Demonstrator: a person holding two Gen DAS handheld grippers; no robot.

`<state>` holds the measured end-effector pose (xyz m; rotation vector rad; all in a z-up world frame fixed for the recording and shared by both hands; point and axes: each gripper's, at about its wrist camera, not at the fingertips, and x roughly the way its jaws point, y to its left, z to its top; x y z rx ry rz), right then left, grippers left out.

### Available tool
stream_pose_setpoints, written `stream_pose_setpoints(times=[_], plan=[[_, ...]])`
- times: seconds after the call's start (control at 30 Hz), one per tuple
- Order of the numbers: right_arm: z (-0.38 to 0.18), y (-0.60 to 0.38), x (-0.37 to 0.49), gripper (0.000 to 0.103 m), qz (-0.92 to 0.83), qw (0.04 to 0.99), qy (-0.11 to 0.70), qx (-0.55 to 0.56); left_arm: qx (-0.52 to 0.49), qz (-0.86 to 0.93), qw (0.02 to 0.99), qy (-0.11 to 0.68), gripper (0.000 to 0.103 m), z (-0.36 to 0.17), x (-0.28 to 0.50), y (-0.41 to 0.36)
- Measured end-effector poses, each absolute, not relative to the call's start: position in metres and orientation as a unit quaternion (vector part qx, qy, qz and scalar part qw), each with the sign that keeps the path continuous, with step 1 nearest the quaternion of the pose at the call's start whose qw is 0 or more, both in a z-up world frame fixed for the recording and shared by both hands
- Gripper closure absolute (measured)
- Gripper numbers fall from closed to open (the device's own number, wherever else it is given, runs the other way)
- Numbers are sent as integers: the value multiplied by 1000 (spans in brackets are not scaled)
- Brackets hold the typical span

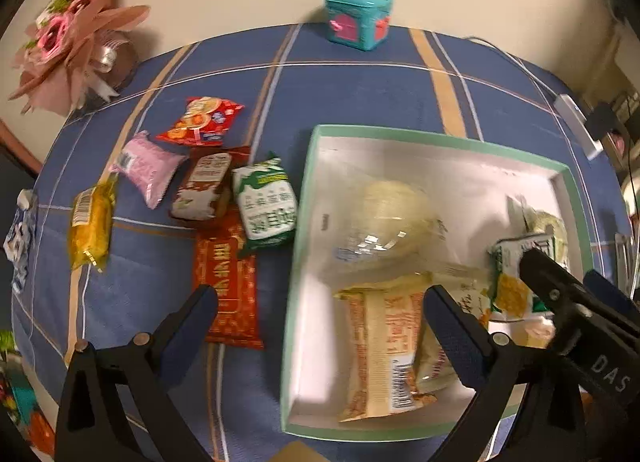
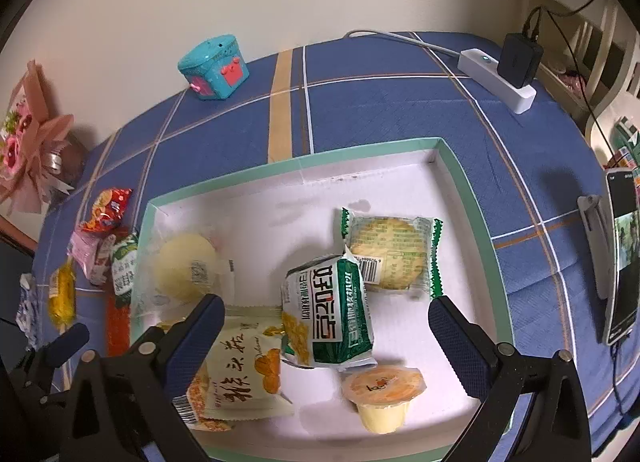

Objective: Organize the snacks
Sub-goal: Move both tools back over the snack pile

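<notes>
1. At the left of the left wrist view, loose snacks lie on the blue checked tablecloth (image 1: 360, 94): a yellow packet (image 1: 91, 222) at the far left, then a pink packet (image 1: 149, 166), a red-and-orange packet (image 1: 200, 121) above it, a brown-and-white packet (image 1: 205, 186), a long red packet (image 1: 229, 282) and a green-and-white packet (image 1: 267, 202) just beside the box wall.
2. The left gripper (image 1: 320, 302) stands at the bottom of that view with its jaws spread wide and nothing between the pads; one finger hangs over the long red packet, the other over the box.
3. The green-rimmed box (image 2: 300, 166) fills the middle of the right wrist view. Inside it, from left to right: a pale round bun in clear wrap (image 2: 186, 266), a cream packet with orange print (image 2: 240, 374), a green-and-white pouch (image 2: 328, 314) overlapping a flat round cake in a green-edged wrapper (image 2: 394, 252), and an orange jelly cup (image 2: 382, 390) at lower centre.
4. The right gripper (image 2: 326, 322) hovers over the box contents, jaws fully apart and gripping nothing.
5. Judged step: both tongs look to be between a drop-off and the next pick, with six snacks not yet boxed.
6. Next move, as I judge it: the left gripper should swing toward the lower left, straddle the long red packet or the green-and-white one, and close across its narrow width; crinkly wrappers may slip.
</notes>
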<state>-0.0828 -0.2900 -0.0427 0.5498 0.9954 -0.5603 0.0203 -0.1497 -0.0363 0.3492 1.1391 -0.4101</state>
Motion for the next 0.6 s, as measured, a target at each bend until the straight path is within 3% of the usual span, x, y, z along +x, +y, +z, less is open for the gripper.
stream_pose_setpoints(times=[0.6], plan=[[-32, -264, -66, 0, -246, 816, 461, 247, 64, -64, 828, 553, 0, -32, 83, -55]])
